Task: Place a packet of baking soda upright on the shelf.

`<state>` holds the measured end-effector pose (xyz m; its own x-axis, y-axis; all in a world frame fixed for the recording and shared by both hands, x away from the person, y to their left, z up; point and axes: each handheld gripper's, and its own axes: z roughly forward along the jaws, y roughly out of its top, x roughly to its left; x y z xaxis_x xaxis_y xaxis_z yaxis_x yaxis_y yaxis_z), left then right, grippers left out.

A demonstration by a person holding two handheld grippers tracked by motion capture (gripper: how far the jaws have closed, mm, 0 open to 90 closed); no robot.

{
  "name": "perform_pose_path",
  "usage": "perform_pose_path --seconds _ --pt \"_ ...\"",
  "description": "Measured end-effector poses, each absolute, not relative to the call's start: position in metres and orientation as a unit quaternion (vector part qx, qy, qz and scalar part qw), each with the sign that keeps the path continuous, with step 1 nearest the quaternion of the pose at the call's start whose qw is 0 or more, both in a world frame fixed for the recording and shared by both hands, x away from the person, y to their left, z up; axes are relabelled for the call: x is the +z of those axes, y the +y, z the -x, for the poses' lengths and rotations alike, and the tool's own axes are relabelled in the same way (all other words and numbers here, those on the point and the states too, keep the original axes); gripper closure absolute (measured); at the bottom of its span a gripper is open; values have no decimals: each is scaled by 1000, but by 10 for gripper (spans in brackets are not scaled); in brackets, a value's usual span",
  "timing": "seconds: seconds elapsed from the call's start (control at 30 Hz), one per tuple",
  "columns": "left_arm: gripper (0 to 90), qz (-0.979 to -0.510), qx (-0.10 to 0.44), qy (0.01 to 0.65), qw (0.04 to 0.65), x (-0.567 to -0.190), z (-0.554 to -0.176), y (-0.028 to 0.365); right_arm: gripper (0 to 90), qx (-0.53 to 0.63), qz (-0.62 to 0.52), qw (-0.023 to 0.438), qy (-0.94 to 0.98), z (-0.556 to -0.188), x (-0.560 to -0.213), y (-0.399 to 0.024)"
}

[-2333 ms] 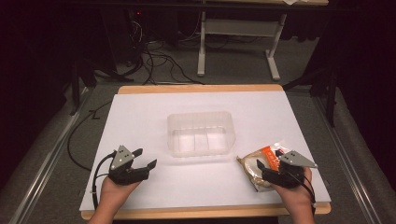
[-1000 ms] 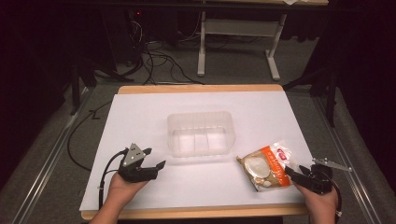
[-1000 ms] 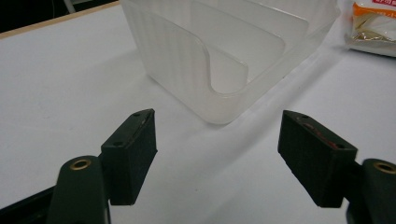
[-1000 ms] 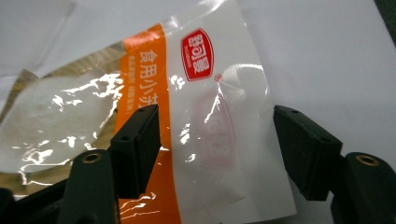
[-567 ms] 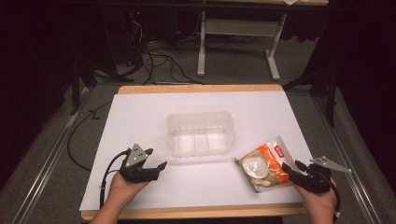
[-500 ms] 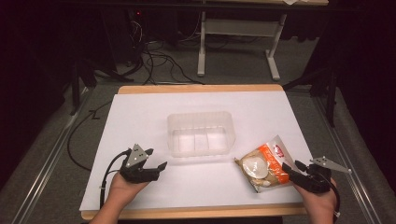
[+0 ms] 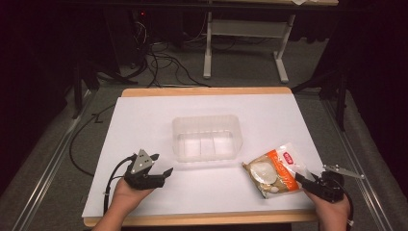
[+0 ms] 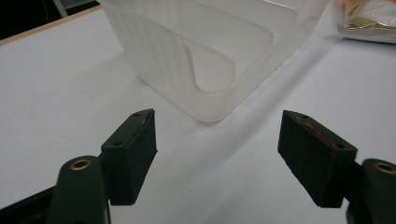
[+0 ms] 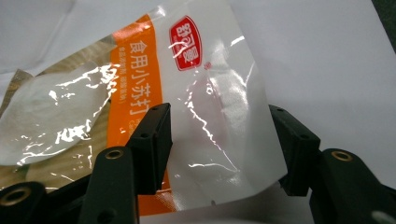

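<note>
A snack bag (image 7: 273, 169) with an orange band, a red logo and a clear edge lies flat on the white table, right of centre. In the right gripper view the bag's (image 9: 154, 84) clear corner lies between the spread jaws of my right gripper (image 9: 224, 140); the jaws stand apart and do not press it. From the high view, that right gripper (image 7: 304, 177) sits at the bag's near right corner. A clear plastic container (image 7: 207, 137) stands empty mid-table. My left gripper (image 7: 162, 164) rests open to its near left, pointing at the container's corner (image 8: 205, 70), nothing between its fingers.
The white table top (image 7: 144, 120) has a wooden rim at the front and back. A cable trails from the left gripper off the table's left edge. Beyond the table, floor cables and a white desk frame (image 7: 240, 43) stand in the dark.
The right gripper pulled back from over the bag to its near right corner, and the bag turned and shifted slightly left. The left gripper dropped a little toward the front edge.
</note>
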<state>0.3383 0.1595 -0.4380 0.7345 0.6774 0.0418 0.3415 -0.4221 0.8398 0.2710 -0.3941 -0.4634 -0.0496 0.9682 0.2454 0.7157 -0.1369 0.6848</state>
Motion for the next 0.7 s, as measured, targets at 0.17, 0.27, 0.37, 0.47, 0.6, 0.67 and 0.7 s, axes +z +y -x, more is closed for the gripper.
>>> perform_pose_path --seconds 0.17,0.27,0.37,0.47,0.6,0.67,0.7 --pt "285 -822 191 308 439 -438 -338 158 503 365 -664 168 631 -269 -463 -394" --pt "285 -825 193 305 436 -438 -338 157 527 391 -648 178 629 -266 -457 -392" --pt "284 -826 193 303 434 -439 -338 156 593 406 -628 198 633 -262 -451 -390" --pt "284 -828 194 302 431 -439 -338 155 641 422 -619 202 631 -262 -449 -390" --pt "284 -829 196 300 430 -439 -337 154 658 431 -601 214 638 -262 -445 -385" --pt "284 -829 197 300 428 -440 -337 154 702 428 -600 219 640 -262 -444 -383" --pt "284 -830 197 300 427 -440 -337 154 738 424 -598 225 642 -263 -443 -383"
